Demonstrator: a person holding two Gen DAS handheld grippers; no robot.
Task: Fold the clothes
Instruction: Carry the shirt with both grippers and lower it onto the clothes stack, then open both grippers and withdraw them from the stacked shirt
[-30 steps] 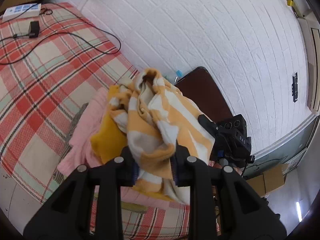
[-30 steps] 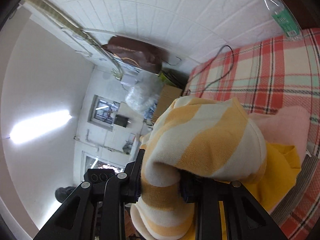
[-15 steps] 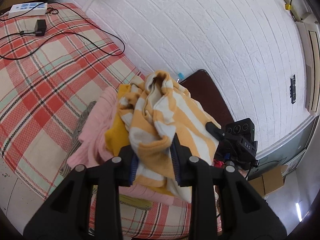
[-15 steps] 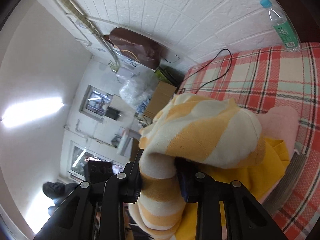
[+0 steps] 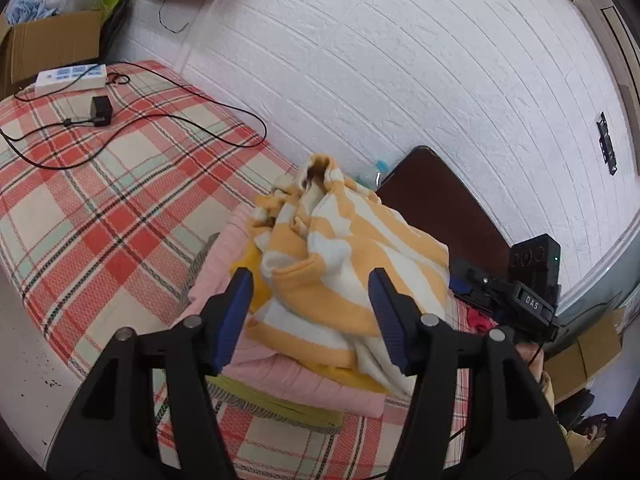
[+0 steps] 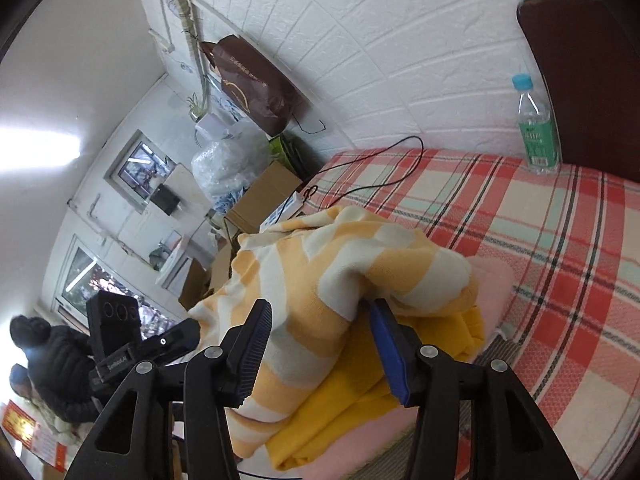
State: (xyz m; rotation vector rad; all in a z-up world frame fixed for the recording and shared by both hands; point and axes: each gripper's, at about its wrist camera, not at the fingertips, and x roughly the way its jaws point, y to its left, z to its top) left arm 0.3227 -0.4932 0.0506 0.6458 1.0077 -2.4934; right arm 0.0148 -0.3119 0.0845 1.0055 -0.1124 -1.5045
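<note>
My left gripper (image 5: 311, 312): jaws opening, striped garment (image 5: 344, 264) released between them.
My right gripper (image 6: 322, 344): opening, garment loose atop the pink stack (image 5: 288, 372).

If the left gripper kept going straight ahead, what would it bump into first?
Most likely the striped orange-and-white garment. It lies bunched on the stack of clothes, right between the opening jaws of the left gripper. Depth is hard to judge here.

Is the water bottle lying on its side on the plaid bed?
No, the water bottle stands upright on the plaid bed, next to the white brick wall.
</note>
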